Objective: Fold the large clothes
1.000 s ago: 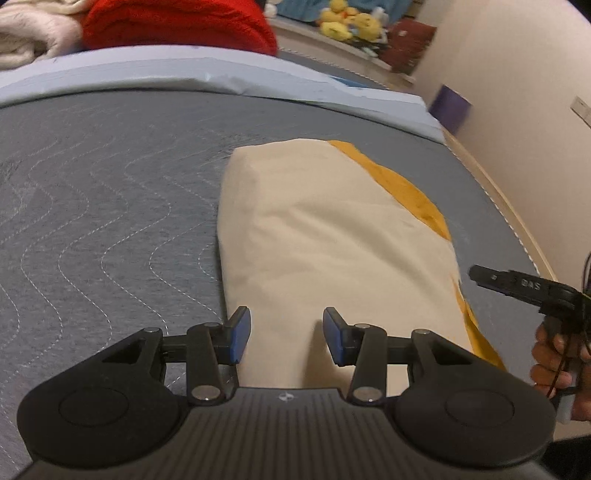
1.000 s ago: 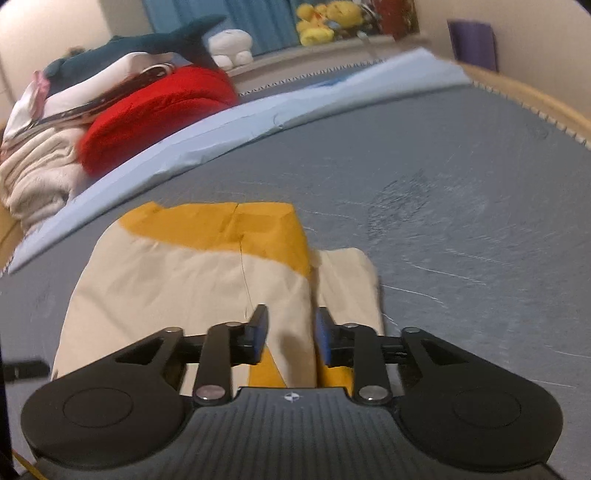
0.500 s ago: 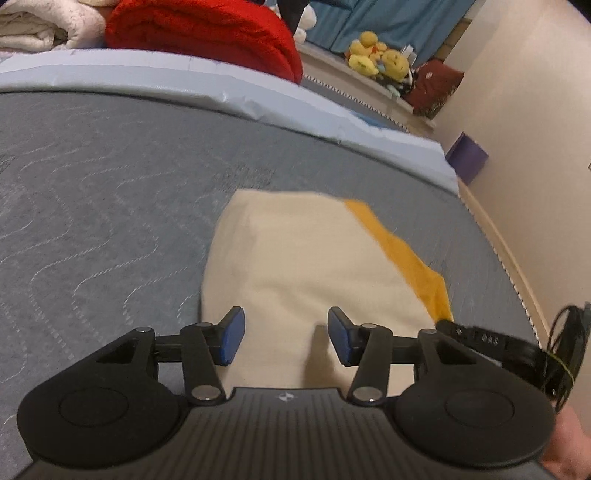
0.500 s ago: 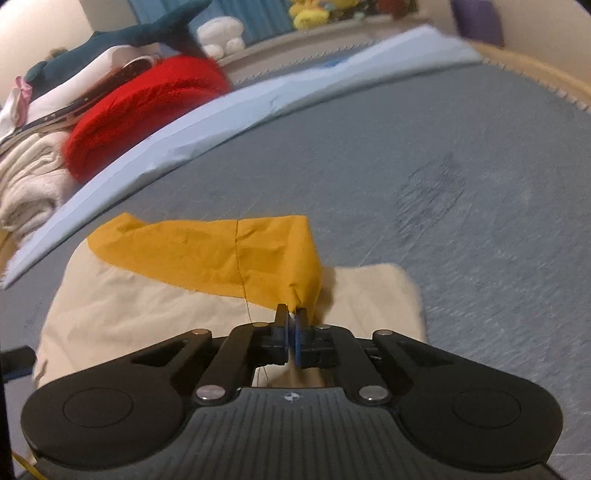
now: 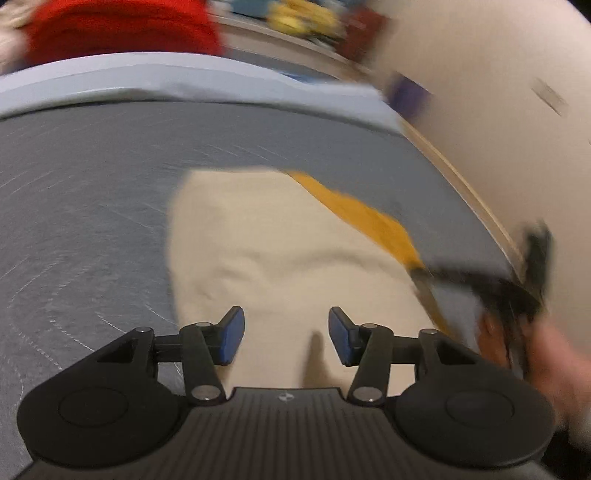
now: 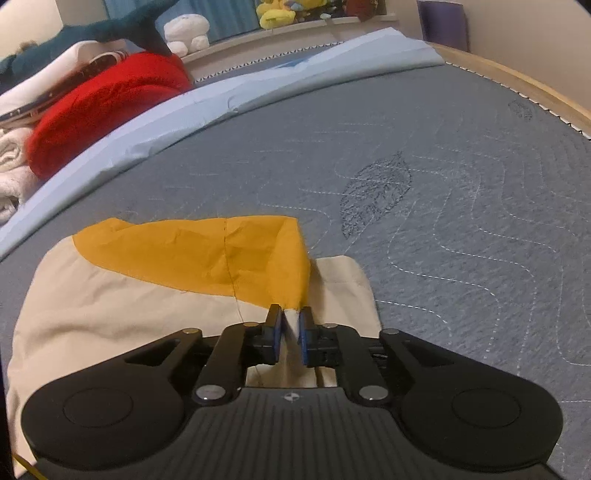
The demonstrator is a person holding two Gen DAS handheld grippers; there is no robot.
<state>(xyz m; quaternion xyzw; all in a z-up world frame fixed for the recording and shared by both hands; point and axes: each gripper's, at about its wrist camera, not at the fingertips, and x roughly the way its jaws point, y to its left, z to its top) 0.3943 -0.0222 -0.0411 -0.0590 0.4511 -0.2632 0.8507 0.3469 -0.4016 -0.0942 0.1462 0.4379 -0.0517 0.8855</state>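
A folded cream garment [image 5: 277, 236] with an orange panel [image 5: 369, 218] lies on the grey quilted mattress [image 5: 92, 203]. My left gripper [image 5: 286, 334] hovers over its near end. Its jaws are opening and the pads touch no cloth. In the right wrist view the garment [image 6: 110, 302] fills the lower left. My right gripper [image 6: 290, 328] pinches a fold at the corner of the orange panel [image 6: 207, 258] and holds it a little raised. Its jaws are opening slightly with the cloth between them. The right gripper [image 5: 498, 284] and a hand [image 5: 554, 354] show blurred at the right edge of the left wrist view.
A red blanket [image 6: 103, 103] and pale folded linens [image 6: 11, 173] are piled at the far left beyond a light blue sheet [image 6: 258, 88]. Plush toys [image 6: 280, 14] sit on a ledge behind. The wooden bed edge [image 6: 517, 81] curves along the right, and grey mattress [image 6: 461, 184] stretches right of the garment.
The right gripper closed on the orange corner and drew it up into a peak, and its jaws now stand slightly wider. The left jaws widened a little and the cloth ahead has wrinkled.
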